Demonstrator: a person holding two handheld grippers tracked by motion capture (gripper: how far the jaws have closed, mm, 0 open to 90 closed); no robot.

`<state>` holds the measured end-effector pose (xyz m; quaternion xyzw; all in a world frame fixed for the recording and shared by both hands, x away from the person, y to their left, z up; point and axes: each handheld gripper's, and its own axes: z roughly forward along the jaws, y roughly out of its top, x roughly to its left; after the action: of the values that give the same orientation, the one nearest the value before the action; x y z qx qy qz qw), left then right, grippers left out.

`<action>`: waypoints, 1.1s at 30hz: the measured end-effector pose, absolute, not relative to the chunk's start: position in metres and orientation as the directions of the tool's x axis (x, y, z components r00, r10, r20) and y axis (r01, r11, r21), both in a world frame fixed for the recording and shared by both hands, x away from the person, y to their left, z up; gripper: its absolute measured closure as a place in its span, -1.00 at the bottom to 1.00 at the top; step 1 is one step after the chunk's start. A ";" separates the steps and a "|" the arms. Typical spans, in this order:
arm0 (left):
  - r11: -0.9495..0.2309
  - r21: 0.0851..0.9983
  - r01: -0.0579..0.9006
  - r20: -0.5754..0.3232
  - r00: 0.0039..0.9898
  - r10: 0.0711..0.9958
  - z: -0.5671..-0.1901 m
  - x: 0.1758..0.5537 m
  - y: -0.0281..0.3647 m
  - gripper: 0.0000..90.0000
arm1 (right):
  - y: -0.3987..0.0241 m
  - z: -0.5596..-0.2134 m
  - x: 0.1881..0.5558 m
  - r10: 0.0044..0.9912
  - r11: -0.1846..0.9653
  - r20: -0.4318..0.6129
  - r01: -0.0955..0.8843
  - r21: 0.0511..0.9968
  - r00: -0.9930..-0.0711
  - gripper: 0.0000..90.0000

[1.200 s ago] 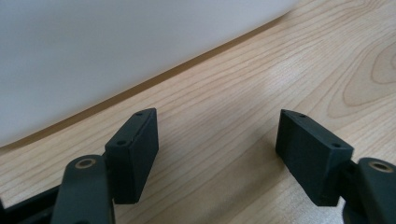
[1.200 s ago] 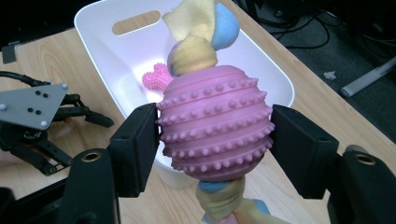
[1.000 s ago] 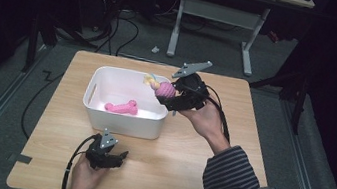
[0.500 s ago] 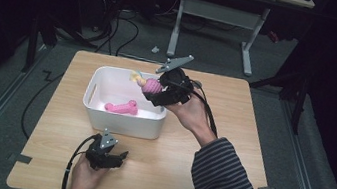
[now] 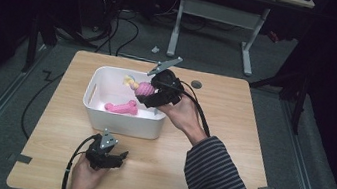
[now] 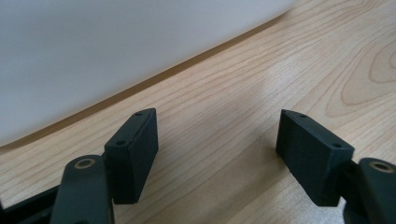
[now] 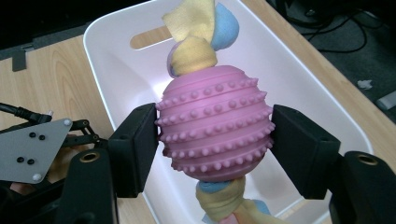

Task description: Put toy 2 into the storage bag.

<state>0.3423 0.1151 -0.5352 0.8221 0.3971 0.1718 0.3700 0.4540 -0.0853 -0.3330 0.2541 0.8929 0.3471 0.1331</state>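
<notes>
1 white bin (image 5: 124, 123) on table (image 5: 228, 154). 2 toys: 1 pink bone toy (image 5: 121, 108) lying inside bin; 1 pink studded ball w/ cloth knots (image 7: 215, 123) held over bin, right gripper (image 7: 212, 144) jaws clamped on its sides. Left gripper (image 6: 217, 149) jaws apart, nothing btwn, low over table just beside bin wall.
</notes>
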 end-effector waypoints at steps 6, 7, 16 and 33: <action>-0.411 0.745 0.525 -0.011 0.626 0.780 -0.535 0.342 0.115 -0.33 | -0.080 -0.345 0.456 0.532 0.646 -0.044 0.372 0.667 -0.846 -0.25; -0.411 0.745 0.525 -0.010 0.625 0.780 -0.535 0.342 0.115 -0.33 | -0.079 -0.347 0.456 0.529 0.644 -0.037 0.373 0.668 -0.848 -0.25; -0.411 0.745 0.526 -0.011 0.625 0.780 -0.535 0.342 0.115 -0.33 | -0.070 -0.361 0.454 0.500 0.672 -0.001 0.387 0.631 -0.866 -0.25; -0.412 0.745 0.525 -0.011 0.627 0.779 -0.535 0.342 0.115 -0.34 | -0.073 -0.362 0.445 0.496 0.671 -0.009 0.376 0.639 -0.869 -0.42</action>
<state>0.3422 0.1151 -0.5353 0.8225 0.3962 0.1718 0.3702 0.4445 -0.0725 -0.3618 0.2396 0.9094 0.3275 0.0914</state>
